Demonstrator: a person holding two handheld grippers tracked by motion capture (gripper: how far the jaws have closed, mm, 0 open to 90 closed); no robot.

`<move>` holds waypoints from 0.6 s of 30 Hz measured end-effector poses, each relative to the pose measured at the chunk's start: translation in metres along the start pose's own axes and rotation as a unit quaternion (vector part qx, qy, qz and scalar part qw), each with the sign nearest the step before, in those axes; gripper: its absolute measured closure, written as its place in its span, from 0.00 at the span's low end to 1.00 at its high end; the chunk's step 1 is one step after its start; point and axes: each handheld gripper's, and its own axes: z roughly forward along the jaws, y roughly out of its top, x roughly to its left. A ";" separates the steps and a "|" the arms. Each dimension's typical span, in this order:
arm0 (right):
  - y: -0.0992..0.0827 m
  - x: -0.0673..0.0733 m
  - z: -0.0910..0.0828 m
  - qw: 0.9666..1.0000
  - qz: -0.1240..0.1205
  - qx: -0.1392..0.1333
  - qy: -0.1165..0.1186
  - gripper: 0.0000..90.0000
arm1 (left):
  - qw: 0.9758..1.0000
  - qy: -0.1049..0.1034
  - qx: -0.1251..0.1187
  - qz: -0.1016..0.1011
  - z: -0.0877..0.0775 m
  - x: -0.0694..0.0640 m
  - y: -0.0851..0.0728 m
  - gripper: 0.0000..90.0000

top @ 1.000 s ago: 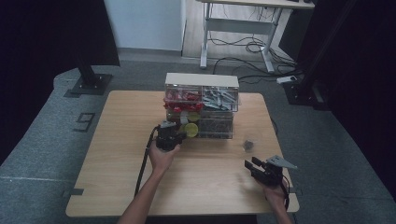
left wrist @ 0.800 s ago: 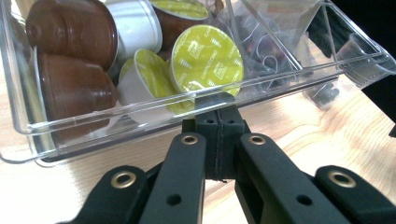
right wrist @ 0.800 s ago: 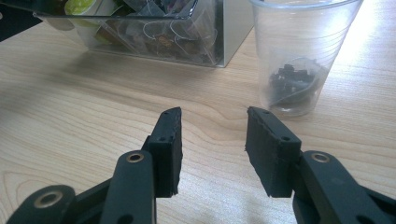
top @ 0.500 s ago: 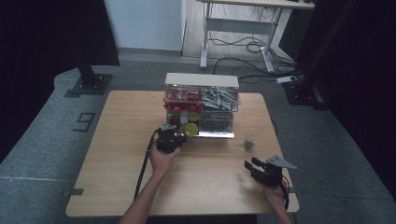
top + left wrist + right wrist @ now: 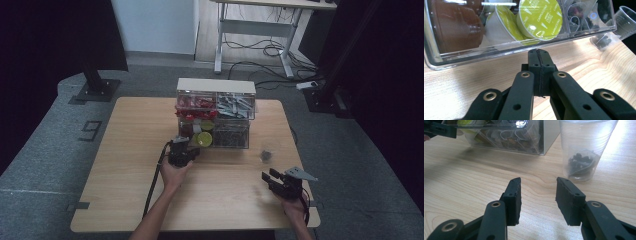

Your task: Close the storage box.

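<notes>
The left gripper [image 5: 539,53] is sitting with its matte black jaws pressed flat together, just in front of the clear plastic organizer [image 5: 499,47] holding round green capsules [image 5: 539,18]. The right gripper [image 5: 537,188] is resting spread open on the grainy wood table [image 5: 125,150], facing a ribbed clear cup [image 5: 584,147] standing right of the organizer.

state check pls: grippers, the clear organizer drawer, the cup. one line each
left gripper: shut, holding nothing, tips just short of the lower drawer front
right gripper: open, nothing between the jaws, low over the table
lower drawer of the clear organizer: pulled out a little, green capsules inside
clear plastic cup: upright on the table, a tea bag at the bottom
</notes>
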 end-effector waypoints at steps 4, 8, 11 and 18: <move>0.000 0.000 0.000 1.000 -0.001 0.001 0.002 0.60 | 1.000 -0.002 0.001 0.010 -0.003 -0.001 -0.002 0.99; 0.000 0.001 0.001 1.000 -0.003 0.004 0.005 0.58 | 1.000 -0.002 -0.005 0.027 -0.007 -0.002 -0.008 0.90; 0.000 0.002 0.001 1.000 -0.007 0.005 0.006 0.56 | 0.999 -0.004 -0.013 0.037 -0.010 -0.002 -0.013 0.78; -0.002 0.004 0.002 1.000 -0.012 0.014 0.012 0.52 | 0.998 -0.006 0.000 0.063 -0.019 -0.006 -0.030 0.55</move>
